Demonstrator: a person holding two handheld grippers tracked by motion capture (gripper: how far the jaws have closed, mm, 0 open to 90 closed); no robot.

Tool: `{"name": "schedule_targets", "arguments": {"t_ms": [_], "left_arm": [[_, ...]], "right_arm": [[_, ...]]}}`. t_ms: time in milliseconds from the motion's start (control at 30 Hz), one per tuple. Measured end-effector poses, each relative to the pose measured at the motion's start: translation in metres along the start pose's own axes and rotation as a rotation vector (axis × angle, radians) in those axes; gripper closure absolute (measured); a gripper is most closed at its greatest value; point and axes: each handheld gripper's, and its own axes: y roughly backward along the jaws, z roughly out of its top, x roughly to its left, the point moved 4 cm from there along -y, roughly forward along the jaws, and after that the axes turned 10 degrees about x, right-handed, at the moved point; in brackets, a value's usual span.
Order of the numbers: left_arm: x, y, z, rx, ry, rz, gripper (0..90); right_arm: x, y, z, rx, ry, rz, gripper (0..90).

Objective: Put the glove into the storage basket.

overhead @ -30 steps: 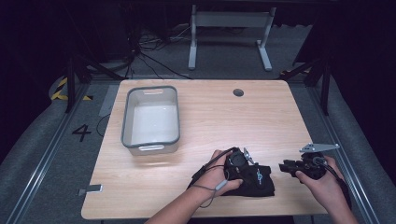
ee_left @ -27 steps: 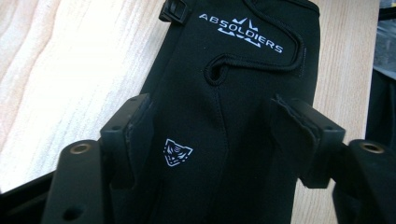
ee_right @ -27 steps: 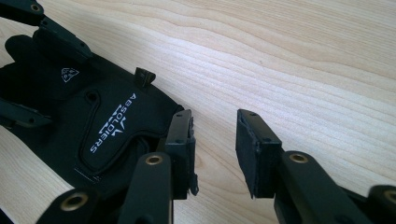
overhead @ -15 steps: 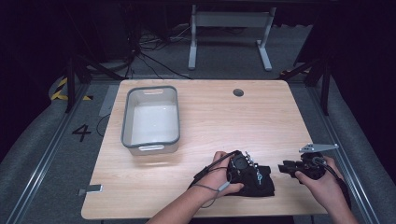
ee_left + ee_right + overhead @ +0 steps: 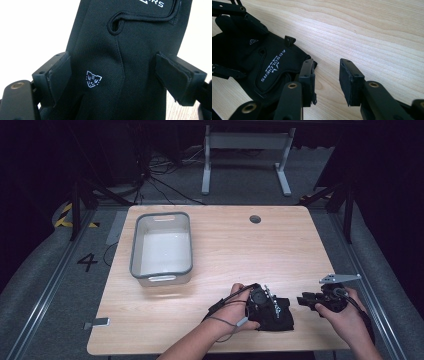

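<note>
Left gripper (image 5: 112,82) jaws apart astride black glove (image 5: 120,50), probably pinning it near table's (image 5: 225,240) front edge; right gripper (image 5: 327,80) open beside its cuff.

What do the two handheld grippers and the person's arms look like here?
Both grippers, left gripper and right gripper, are black linkages with brass-coloured rivets and flat padded jaws. A grey three-cornered plate tops the right one; a dark cable trails from the left. Forearms are bare, no sleeves.
</note>
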Motion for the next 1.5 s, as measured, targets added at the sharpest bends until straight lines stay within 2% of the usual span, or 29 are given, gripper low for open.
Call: {"name": "schedule_targets", "arguments": {"t_ms": [167, 300, 367, 400, 433, 467, 500, 767, 867, 967, 1167, 1233, 1400, 1500], "left_arm": [[-0.002, 0.001, 0.002, 0.039, 0.001, 0.008, 21.6], [-0.004, 0.002, 0.001, 0.034, 0.002, 0.005, 28.3], [-0.005, 0.004, 0.001, 0.039, 0.009, 0.007, 40.8], [-0.006, 0.005, 0.001, 0.042, 0.013, 0.013, 40.8], [-0.006, 0.007, 0.000, 0.048, 0.011, 0.007, 55.8], [-0.007, 0.008, 0.000, 0.048, 0.009, 0.000, 55.8], [-0.007, 0.008, 0.000, 0.047, 0.011, -0.002, 62.4], [-0.003, 0.012, -0.001, 0.031, 0.047, -0.033, 68.3], [-0.002, 0.018, -0.001, 0.033, 0.052, -0.028, 68.6], [0.001, 0.029, -0.003, 0.019, 0.069, -0.038, 68.6], [0.006, 0.053, -0.010, -0.002, 0.075, -0.030, 68.4], [0.008, 0.060, -0.012, -0.008, 0.083, -0.018, 68.3], [0.015, 0.076, -0.019, -0.021, 0.112, -0.021, 68.1], [0.020, 0.083, -0.023, -0.026, 0.126, -0.050, 67.8]], "right_arm": [[-0.001, -0.001, 0.000, 0.001, -0.004, 0.003, 65.7], [0.000, -0.001, 0.001, -0.001, -0.008, 0.006, 65.7], [0.000, -0.001, 0.001, -0.003, -0.007, 0.003, 65.7], [0.000, -0.001, 0.001, -0.003, -0.007, 0.003, 65.7], [0.001, -0.002, 0.001, -0.003, -0.006, 0.003, 65.6], [0.001, -0.002, 0.001, -0.003, -0.006, 0.003, 65.6], [0.001, -0.002, 0.001, -0.004, -0.005, 0.004, 65.5], [-0.001, -0.001, 0.001, -0.006, -0.006, 0.003, 65.6], [-0.002, -0.001, 0.001, -0.010, -0.007, 0.003, 65.7], [-0.004, 0.001, 0.001, -0.014, -0.007, -0.001, 65.8], [-0.006, 0.003, 0.001, -0.019, -0.015, 0.001, 66.0], [-0.006, 0.002, 0.002, -0.017, -0.013, 0.004, 65.9], [-0.005, -0.001, 0.004, -0.009, -0.008, 0.011, 66.0], [-0.005, -0.002, 0.005, -0.009, -0.008, 0.014, 65.9]]}}
